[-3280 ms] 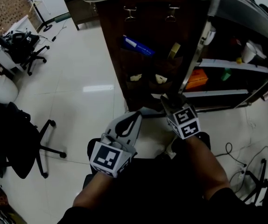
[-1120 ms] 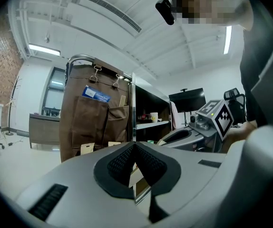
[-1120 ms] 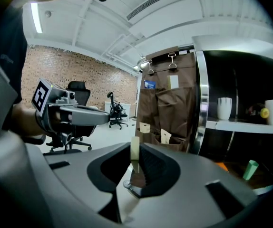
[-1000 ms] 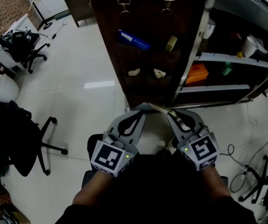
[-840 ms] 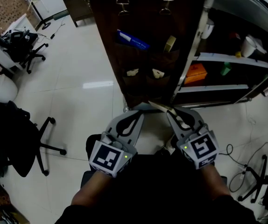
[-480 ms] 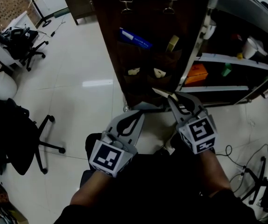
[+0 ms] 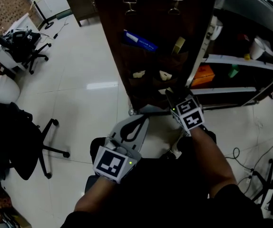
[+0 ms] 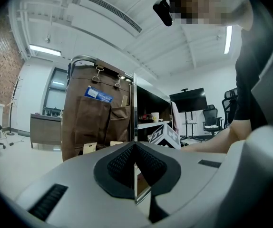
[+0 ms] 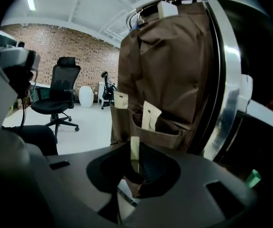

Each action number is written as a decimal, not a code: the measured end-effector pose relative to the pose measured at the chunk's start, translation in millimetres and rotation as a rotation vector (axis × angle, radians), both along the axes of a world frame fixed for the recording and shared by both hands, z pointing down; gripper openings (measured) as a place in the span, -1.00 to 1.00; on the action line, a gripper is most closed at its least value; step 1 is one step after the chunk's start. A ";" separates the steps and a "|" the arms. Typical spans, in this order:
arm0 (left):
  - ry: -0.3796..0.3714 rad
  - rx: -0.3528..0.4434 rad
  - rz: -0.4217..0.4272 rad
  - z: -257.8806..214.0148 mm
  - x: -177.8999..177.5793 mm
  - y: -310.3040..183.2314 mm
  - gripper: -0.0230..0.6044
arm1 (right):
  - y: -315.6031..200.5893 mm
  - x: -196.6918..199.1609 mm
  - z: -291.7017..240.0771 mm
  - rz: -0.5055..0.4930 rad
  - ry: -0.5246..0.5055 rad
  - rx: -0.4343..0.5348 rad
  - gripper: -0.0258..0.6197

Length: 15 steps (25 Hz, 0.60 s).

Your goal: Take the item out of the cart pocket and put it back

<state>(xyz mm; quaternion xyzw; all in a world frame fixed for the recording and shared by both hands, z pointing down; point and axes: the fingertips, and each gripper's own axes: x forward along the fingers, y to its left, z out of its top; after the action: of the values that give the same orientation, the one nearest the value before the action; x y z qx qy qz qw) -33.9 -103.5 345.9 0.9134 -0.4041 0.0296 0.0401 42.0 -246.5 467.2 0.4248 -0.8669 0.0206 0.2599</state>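
Head view, near to far: left gripper (image 7: 142,120) at 6 o'clock, jaws pressed together, nothing between them. Right gripper (image 7: 169,95) at its 1 o'clock, pinching pale card (image 9: 134,148) edge-on, just short of lower pocket (image 9: 167,127) of brown fabric organizer (image 7: 151,27) on cart side. Two other cards (image 7: 139,74) stick up from lower pockets. Blue packet (image 7: 140,41) and yellowish roll (image 7: 178,45) in upper pockets, toward 12 o'clock.

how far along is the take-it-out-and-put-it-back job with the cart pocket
Done: a cream card is out of the pocket, pinched in the right gripper. In hand: it is held just short of the brown lower pocket. Left: slide it in, release. The left gripper is shut and empty.
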 end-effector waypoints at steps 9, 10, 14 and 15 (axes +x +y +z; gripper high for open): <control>0.007 -0.010 0.011 1.5 1.9 2.3 -0.93 | -36.1 -4.3 95.7 0.039 0.036 -0.169 -0.69; 0.006 -0.012 0.012 2.2 1.8 2.3 -0.93 | -39.5 -4.8 100.9 0.044 0.039 -0.178 -0.69; 0.005 -0.022 0.014 5.2 2.4 4.0 -0.93 | -45.6 -10.2 119.4 0.045 0.049 -0.204 -0.69; 0.007 -0.024 0.014 5.4 2.5 4.0 -0.93 | -46.7 -12.9 123.0 0.040 0.051 -0.208 -0.69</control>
<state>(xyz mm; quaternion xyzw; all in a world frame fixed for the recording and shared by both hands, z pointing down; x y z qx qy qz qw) -31.5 -99.4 351.4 0.9156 -0.3973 0.0318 0.0523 29.1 -293.2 590.2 0.4133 -0.8445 0.1047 0.3241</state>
